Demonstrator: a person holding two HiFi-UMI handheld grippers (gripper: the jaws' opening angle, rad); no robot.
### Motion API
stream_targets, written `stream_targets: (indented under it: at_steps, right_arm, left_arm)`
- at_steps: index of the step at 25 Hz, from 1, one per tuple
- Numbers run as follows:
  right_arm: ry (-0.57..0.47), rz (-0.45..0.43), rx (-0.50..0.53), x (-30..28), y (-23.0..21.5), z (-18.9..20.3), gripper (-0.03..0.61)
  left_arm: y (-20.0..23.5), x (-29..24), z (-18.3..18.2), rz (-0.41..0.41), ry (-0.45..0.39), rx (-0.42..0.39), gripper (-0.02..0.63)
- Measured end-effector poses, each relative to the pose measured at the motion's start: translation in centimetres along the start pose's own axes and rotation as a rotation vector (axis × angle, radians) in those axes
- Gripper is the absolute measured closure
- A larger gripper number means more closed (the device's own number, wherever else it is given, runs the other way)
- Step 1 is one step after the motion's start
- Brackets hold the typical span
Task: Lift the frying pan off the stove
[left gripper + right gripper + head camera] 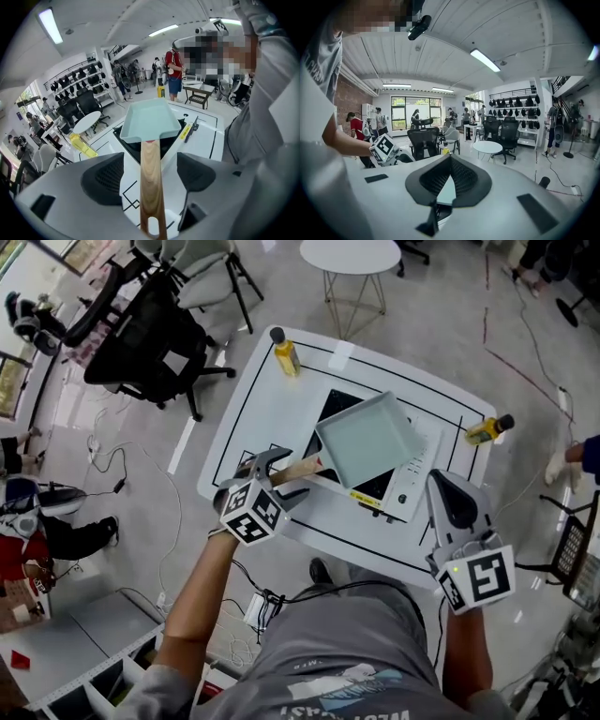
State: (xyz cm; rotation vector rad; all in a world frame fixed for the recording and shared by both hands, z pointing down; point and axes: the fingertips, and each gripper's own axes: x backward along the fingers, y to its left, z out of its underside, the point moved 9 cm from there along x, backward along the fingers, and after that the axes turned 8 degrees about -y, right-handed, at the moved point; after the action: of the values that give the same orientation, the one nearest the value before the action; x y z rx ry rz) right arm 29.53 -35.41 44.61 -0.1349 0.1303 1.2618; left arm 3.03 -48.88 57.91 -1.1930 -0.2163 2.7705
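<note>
**Work surface.** The white table [267, 404] carries a stove [410, 482] near its middle, set at an angle to the table edges.

**Frying pan.** The frying pan [367, 440] is square, pale teal and shallow-walled. It sits over the black top of the stove. Its interior shows only its own pale bottom. Its wooden handle [298, 470] runs out past the stove's left side, toward the near left edge of the table.

**Left gripper.** The left gripper [286, 472] is at the near left edge of the table, in line with the handle. In the left gripper view its jaws stand wide apart. The handle [151, 178] runs down the middle of the gap, and clear space shows between it and each dark ribbed pad [105, 178]. The pads do not press on the wood. The pan [150, 119] lies straight ahead over the stove [131, 146].

**Right gripper.** The right gripper [452, 498] is at the near right edge of the table, beside the stove's control panel and apart from the pan. In the right gripper view its jaws [449, 176] are closed together with nothing clamped.

**Bottles.** A bottle of yellow liquid [285, 352] stands at the far left corner of the table. A second bottle with yellow contents [487, 430] is at the right edge.
</note>
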Motion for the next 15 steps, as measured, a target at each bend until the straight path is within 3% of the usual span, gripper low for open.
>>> stream_targets:
  at_steps: [7,12,15]
  right_arm:
    - [0.015,0.017,-0.03,-0.2,-0.9,1.3,0.566]
    - [0.025,0.021,-0.045,-0.5,-1.1,2.3,0.566]
    - [0.029,0.02,-0.048,-0.7,-1.2,2.6,0.566]
  left_arm:
    - [0.3,-3.1,0.7,0.07,0.126,-0.036,0.279]
    - [0.6,-4.3,1.3,0.061,0.216,-0.074,0.282]
    - [1.0,-4.6,1.5,0.04,0.258,-0.088,0.339]
